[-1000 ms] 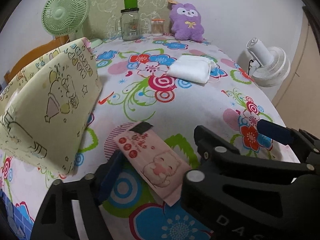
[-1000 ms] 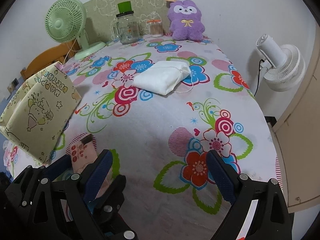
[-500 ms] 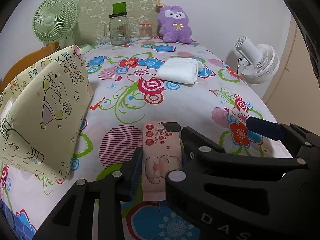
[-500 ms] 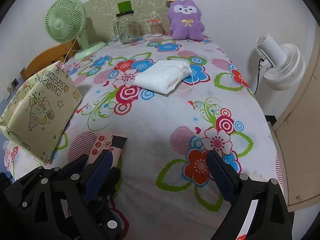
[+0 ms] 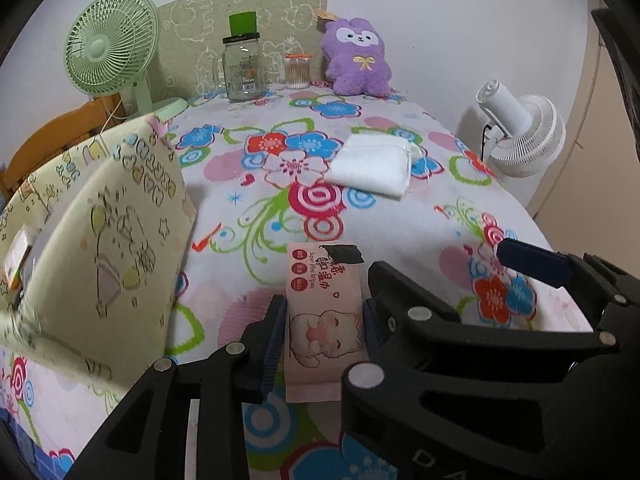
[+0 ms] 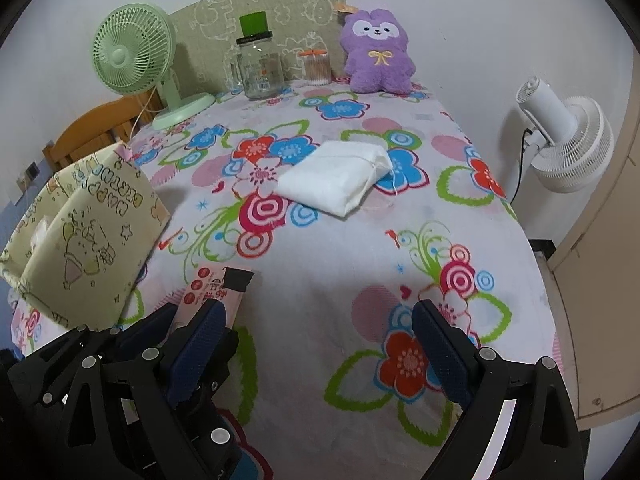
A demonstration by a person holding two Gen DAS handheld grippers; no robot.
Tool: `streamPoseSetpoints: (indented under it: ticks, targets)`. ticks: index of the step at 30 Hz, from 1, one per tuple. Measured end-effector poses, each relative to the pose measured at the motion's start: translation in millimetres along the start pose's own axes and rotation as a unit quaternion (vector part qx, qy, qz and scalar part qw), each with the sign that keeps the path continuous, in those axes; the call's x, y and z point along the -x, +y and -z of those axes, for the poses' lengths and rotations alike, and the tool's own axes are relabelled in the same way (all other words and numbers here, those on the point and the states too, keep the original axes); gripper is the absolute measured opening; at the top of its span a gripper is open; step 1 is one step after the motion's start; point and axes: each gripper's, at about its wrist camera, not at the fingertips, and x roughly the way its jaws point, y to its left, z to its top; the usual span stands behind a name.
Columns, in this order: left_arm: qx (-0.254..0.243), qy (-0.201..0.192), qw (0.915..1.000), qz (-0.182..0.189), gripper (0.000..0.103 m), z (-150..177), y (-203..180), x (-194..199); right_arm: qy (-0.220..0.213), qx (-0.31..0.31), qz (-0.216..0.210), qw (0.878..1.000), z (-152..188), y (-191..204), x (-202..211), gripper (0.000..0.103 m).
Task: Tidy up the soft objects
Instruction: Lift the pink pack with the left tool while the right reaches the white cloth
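Observation:
My left gripper (image 5: pixel 325 322) is shut on a pink wet-wipes pack (image 5: pixel 324 312) with a cartoon cat, which lies on the flowered tablecloth. The pack also shows in the right wrist view (image 6: pixel 210 292), at the lower left between the left gripper's fingers. My right gripper (image 6: pixel 320 340) is open and empty above the cloth near the front. A white folded cloth pouch (image 5: pixel 372 165) (image 6: pixel 334 176) lies in the middle of the table. A purple plush toy (image 5: pixel 358 58) (image 6: pixel 378 52) sits at the back against the wall.
A yellow patterned fabric box (image 5: pixel 104 240) (image 6: pixel 80 232) stands open at the left. A green desk fan (image 6: pixel 132 56), a glass jar (image 6: pixel 258 68) and a cotton-swab pot (image 6: pixel 317 66) stand at the back. A white fan (image 6: pixel 568 144) stands beside the table on the right.
The left gripper has turned to line up with the wipes pack and closed its fingers on the pack's sides. The right gripper has stayed open and still.

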Motion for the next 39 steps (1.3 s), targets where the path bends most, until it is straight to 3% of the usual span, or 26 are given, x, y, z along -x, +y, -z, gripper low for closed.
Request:
streamPoseSetpoints:
  ticks: [22,39]
  targets:
    - [0.001,-0.019,0.9997,-0.013,0.039,-66,8,-9,-0.032,0.006,-0.006,0.999,-66,-1,-11,0.096]
    - [0.049,0.032,0.9976,-0.039,0.039,-85,26,-70,-0.024,0.003,0.014,1.0,-95,-7,-68,0.096]
